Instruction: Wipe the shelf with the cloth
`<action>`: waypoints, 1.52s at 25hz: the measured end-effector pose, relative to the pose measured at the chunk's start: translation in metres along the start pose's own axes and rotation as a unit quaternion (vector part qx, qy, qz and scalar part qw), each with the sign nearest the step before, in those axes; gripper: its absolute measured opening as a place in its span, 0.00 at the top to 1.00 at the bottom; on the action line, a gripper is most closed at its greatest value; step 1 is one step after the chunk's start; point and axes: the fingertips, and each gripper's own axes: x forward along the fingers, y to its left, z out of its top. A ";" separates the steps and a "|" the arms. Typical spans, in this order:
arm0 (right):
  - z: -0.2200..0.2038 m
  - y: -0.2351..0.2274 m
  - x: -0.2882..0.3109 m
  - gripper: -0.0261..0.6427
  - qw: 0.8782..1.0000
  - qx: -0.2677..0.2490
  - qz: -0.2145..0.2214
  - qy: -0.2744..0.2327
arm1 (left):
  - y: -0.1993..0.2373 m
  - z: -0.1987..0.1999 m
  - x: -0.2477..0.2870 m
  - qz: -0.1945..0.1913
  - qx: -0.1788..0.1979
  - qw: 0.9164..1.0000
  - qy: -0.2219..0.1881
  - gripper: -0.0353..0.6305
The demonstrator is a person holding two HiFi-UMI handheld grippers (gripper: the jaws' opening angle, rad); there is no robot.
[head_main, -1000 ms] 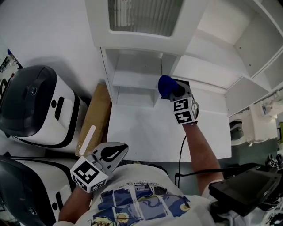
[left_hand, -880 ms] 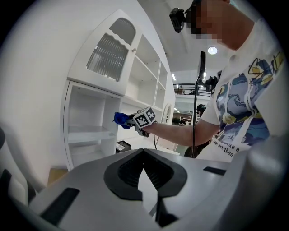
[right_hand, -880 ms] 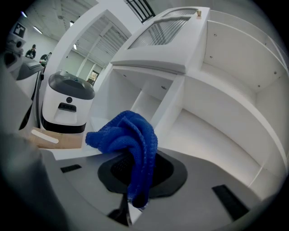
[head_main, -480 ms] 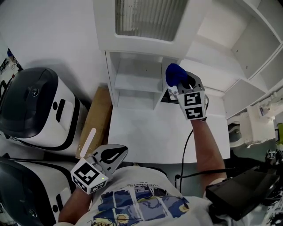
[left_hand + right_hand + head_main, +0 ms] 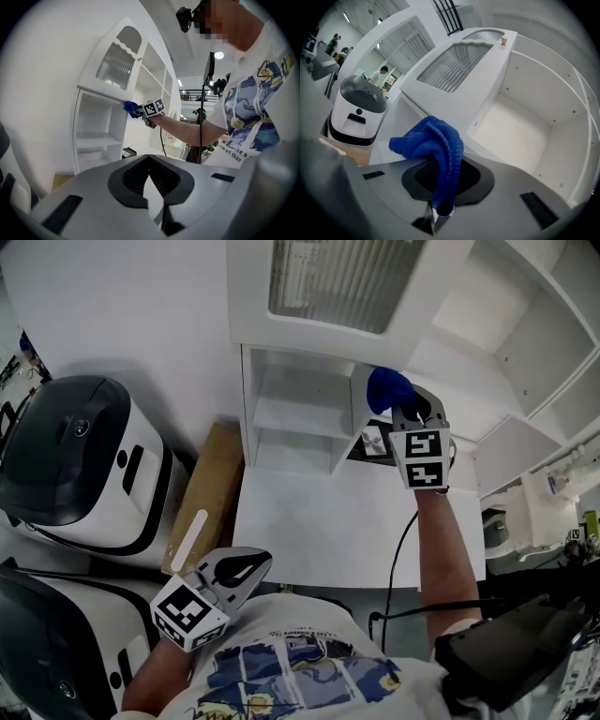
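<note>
Bright, even light; gripper views fisheye-warped, dark-cornered.

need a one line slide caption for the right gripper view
Right gripper clamps a bunched blue cloth in front of an open white shelf compartment, beside a ribbed-glass door.

white machine (image 5: 75,615) cut off, distant person (image 5: 382,71) tiny

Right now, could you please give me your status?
Right gripper shut on blue cloth, near shelf. Left gripper shut, empty. Nothing blocking.
</note>
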 end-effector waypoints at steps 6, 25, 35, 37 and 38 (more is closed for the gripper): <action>0.016 0.013 0.006 0.86 1.000 -0.002 0.003 -0.003 | 0.005 -0.003 -0.015 0.007 -0.001 1.000 -0.005 0.93; 0.092 0.110 0.053 0.86 0.998 -0.001 0.059 -0.026 | 0.034 -0.016 -0.083 0.044 -0.018 0.999 -0.020 0.93; 0.116 0.150 0.072 0.86 0.997 0.006 0.073 -0.029 | 0.046 -0.023 -0.123 0.058 -0.015 0.998 -0.018 0.93; 0.119 0.155 0.077 0.86 0.997 0.004 0.069 -0.029 | 0.048 -0.025 -0.133 0.061 -0.014 0.998 -0.016 0.93; 0.120 0.157 0.079 0.86 0.997 0.006 0.069 -0.029 | 0.049 -0.026 -0.137 0.063 -0.014 0.998 -0.016 0.93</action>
